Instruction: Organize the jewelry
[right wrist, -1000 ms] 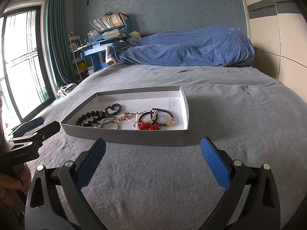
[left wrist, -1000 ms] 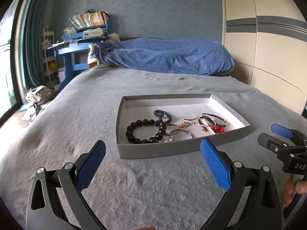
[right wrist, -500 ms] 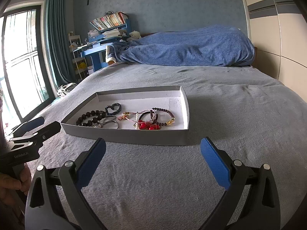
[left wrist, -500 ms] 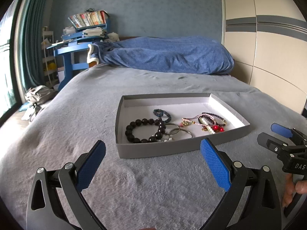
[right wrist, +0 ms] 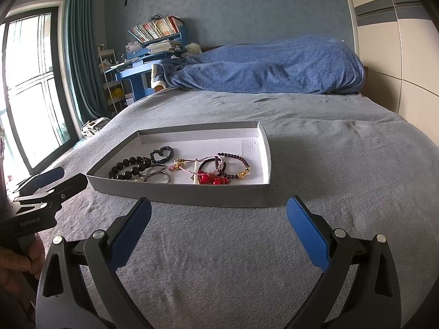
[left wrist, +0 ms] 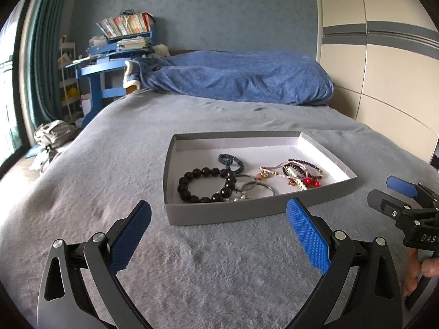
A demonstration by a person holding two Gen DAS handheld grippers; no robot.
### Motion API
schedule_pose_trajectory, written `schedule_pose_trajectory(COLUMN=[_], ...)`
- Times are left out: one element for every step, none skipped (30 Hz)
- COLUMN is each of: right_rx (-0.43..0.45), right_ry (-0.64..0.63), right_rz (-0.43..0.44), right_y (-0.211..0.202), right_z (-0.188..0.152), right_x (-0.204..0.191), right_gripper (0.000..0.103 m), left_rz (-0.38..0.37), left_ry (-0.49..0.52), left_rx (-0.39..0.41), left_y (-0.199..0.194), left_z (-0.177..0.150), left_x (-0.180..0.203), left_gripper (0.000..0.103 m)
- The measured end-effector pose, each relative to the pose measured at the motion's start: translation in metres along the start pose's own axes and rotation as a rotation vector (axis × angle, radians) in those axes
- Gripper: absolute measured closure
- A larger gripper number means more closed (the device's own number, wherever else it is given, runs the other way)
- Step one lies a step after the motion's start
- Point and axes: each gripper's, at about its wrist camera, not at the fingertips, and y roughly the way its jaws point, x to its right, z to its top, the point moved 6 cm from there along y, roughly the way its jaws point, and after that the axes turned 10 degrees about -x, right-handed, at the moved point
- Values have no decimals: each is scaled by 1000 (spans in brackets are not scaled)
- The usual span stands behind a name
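A shallow grey tray [left wrist: 225, 213] [right wrist: 178, 196] lies on the grey bed cover. It holds a black bead bracelet [left wrist: 204, 185] [right wrist: 129, 167], a small dark blue bracelet [left wrist: 231, 160] [right wrist: 162, 154], metal rings [left wrist: 252, 186] [right wrist: 156, 174], and a tangle of pink cord, dark beads and red beads [left wrist: 297, 174] [right wrist: 216, 170]. My left gripper [left wrist: 218, 229] is open and empty, just short of the tray's near wall; it also shows in the right wrist view [right wrist: 52, 181]. My right gripper [right wrist: 218, 229] is open and empty, in front of the tray; it also shows in the left wrist view [left wrist: 389, 192].
A bunched blue blanket [left wrist: 236, 78] [right wrist: 269, 67] lies at the bed's far end. A blue desk with books [left wrist: 109, 60] [right wrist: 148, 54] stands beyond on the left. A wardrobe [left wrist: 384, 68] lines the right side. A window [right wrist: 30, 87] is on the left.
The left gripper has edged slightly closer to the tray. The right gripper has barely moved. Both stay open.
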Motion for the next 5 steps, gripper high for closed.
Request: schedule_pose_trajectory(right_rx=[0, -1, -1, -2, -4], right_ry=[-1, -1, 0, 0, 0], right_rz=[0, 0, 0, 0, 0], right_y=[0, 0, 0, 0, 1], right_z=[1, 1, 0, -1, -2], right_x=[1, 1, 0, 0, 0], right_gripper=[6, 6, 6, 6, 6], left_rz=[0, 1, 1, 0, 0], left_ry=[0, -1, -1, -1, -1], left_rx=[-2, -2, -3, -2, -4], left_y=[1, 0, 1, 1, 1], left_z=[0, 0, 0, 0, 1], left_x=[0, 0, 0, 0, 0], left_gripper=[5, 5, 5, 5, 5])
